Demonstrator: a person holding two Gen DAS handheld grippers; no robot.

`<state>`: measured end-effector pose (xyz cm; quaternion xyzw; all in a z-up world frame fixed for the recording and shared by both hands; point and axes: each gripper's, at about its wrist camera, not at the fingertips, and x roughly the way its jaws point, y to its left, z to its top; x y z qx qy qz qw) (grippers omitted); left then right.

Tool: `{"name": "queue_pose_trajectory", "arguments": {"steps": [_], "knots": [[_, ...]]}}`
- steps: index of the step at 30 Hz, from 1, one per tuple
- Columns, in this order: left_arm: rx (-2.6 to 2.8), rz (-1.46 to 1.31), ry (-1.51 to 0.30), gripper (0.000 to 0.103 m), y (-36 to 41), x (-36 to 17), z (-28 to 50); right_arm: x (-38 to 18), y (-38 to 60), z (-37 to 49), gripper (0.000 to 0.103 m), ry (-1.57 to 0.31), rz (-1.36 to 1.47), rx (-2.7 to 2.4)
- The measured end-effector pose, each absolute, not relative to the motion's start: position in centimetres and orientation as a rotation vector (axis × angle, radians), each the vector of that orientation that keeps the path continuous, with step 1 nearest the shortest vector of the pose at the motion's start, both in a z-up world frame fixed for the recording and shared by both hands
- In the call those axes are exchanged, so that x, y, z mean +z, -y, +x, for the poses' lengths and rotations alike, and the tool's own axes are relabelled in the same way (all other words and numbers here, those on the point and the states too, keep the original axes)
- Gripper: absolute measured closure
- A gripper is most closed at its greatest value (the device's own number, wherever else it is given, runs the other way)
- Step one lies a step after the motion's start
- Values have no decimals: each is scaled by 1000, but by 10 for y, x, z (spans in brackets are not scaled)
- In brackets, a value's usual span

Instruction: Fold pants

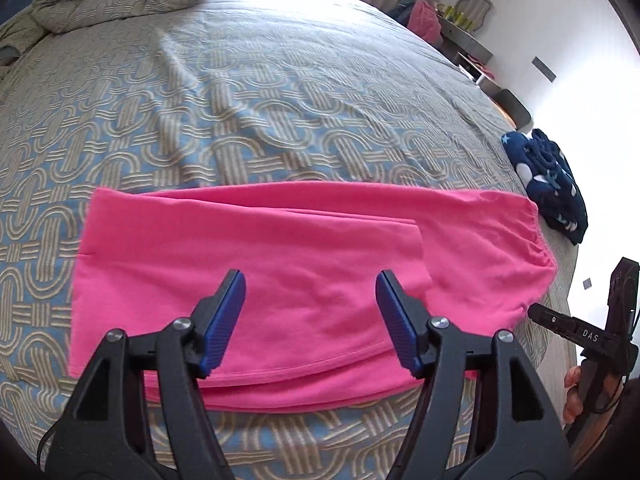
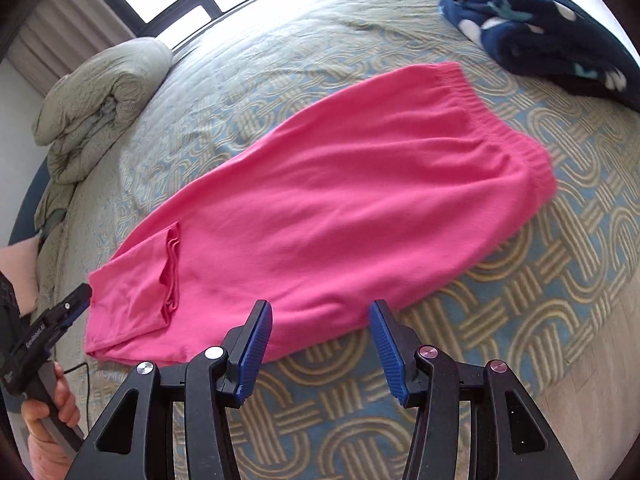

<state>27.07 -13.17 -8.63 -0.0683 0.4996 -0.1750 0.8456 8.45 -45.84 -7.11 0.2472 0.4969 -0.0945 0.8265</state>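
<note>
Pink pants (image 1: pixel 304 256) lie flat on the patterned bedspread (image 1: pixel 248 112), legs stacked one on the other. The elastic waistband (image 2: pixel 504 120) lies to the right, and the leg ends (image 2: pixel 136 300) are folded over to the left. My left gripper (image 1: pixel 310 280) hovers open over the folded leg part, with nothing between its blue pads. My right gripper (image 2: pixel 320 308) stands open above the near edge of the pants, also with nothing in it. Each gripper shows at the side of the other's view, held in a hand (image 2: pixel 60 400).
A bundled grey-green duvet (image 2: pixel 100 100) sits at the far left of the bed. A navy blanket with white stars (image 2: pixel 552 28) lies beyond the waistband near the bed's right edge. A shelf with small items (image 1: pixel 464 28) stands by the white wall.
</note>
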Motion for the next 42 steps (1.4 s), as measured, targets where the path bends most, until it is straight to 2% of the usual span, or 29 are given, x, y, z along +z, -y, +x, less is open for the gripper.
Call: {"name": "queue_pose_trajectory", "arguments": {"steps": [12, 22, 30, 35, 36, 38, 39, 40, 42], "knots": [[-493, -95, -1127, 35, 209, -108, 270, -82, 520, 57, 50, -989, 728, -290], [-501, -61, -1124, 35, 211, -111, 268, -86, 531, 68, 41, -926, 783, -283], [-563, -109, -1109, 35, 210, -99, 263, -101, 559, 74, 35, -819, 998, -280], [-573, -99, -1139, 35, 214, -112, 265, -97, 562, 83, 34, -790, 1023, -319], [-573, -102, -1140, 35, 214, -114, 266, -95, 561, 86, 36, -785, 1005, -330], [-580, -113, -1134, 35, 214, -113, 266, -90, 556, 92, 54, -785, 953, -365], [-585, -123, -1136, 35, 214, -113, 267, -87, 554, 96, 75, -794, 913, -385], [-591, -139, -1138, 35, 213, -112, 268, -84, 551, 99, 88, -795, 882, -400], [-605, -176, -1140, 35, 209, -111, 269, -74, 545, 103, 92, -760, 857, -376]]}}
